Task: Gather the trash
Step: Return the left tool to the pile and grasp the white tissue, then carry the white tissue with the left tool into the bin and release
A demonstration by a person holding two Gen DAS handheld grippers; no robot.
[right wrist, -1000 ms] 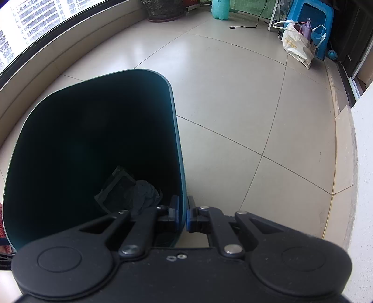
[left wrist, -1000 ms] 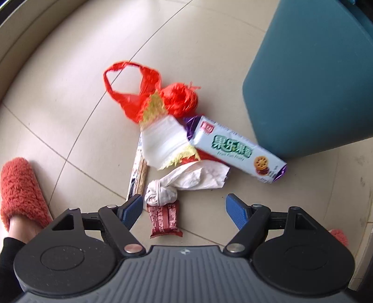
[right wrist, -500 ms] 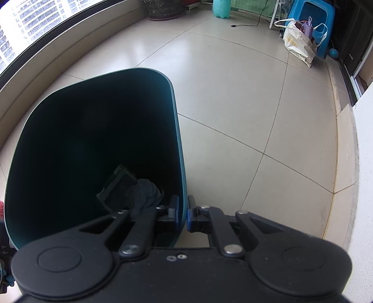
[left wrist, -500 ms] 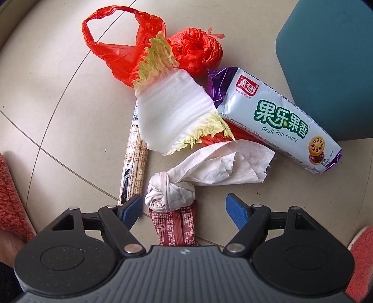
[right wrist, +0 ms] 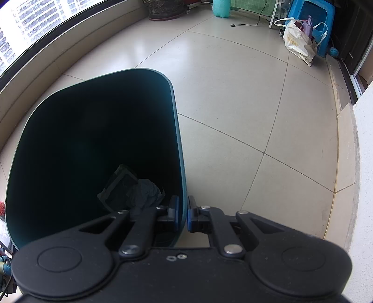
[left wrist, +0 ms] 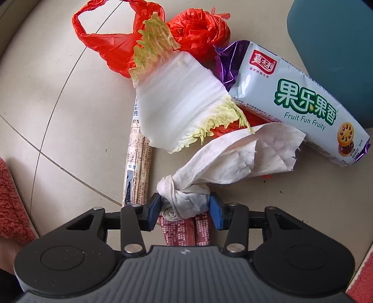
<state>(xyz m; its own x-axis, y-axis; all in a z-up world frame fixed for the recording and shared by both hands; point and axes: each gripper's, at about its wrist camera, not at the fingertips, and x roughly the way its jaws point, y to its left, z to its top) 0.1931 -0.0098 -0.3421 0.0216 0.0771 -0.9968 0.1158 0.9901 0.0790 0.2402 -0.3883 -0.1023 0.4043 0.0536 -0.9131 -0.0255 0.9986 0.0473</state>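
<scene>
A heap of trash lies on the tiled floor in the left wrist view. My left gripper (left wrist: pixel 185 206) points straight down and its jaws are closing, blue pads touching both sides of the knotted end of a crumpled white tissue (left wrist: pixel 233 158). Under the knot lies a red sachet (left wrist: pixel 184 233). Beyond are a cabbage leaf (left wrist: pixel 177 105), a red plastic bag (left wrist: pixel 109 44), a biscuit packet (left wrist: pixel 303 102) and a paper chopstick sleeve (left wrist: pixel 137 163). My right gripper (right wrist: pixel 183 214) is shut on the rim of the teal bin (right wrist: pixel 179 144), which holds dark crumpled trash (right wrist: pixel 130 188).
The bin's outer wall (left wrist: pixel 338 46) stands just right of the heap. A red fluffy slipper (left wrist: pixel 9 198) is at the left edge. Across the floor stand a blue stool (right wrist: pixel 314 14), a shopping bag (right wrist: pixel 298 44) and a plant pot (right wrist: pixel 163 9). A white wall (right wrist: pixel 363 163) is on the right.
My left gripper has come down onto the heap and its jaws have narrowed from wide apart onto the tissue knot. The right gripper and the bin have stayed put.
</scene>
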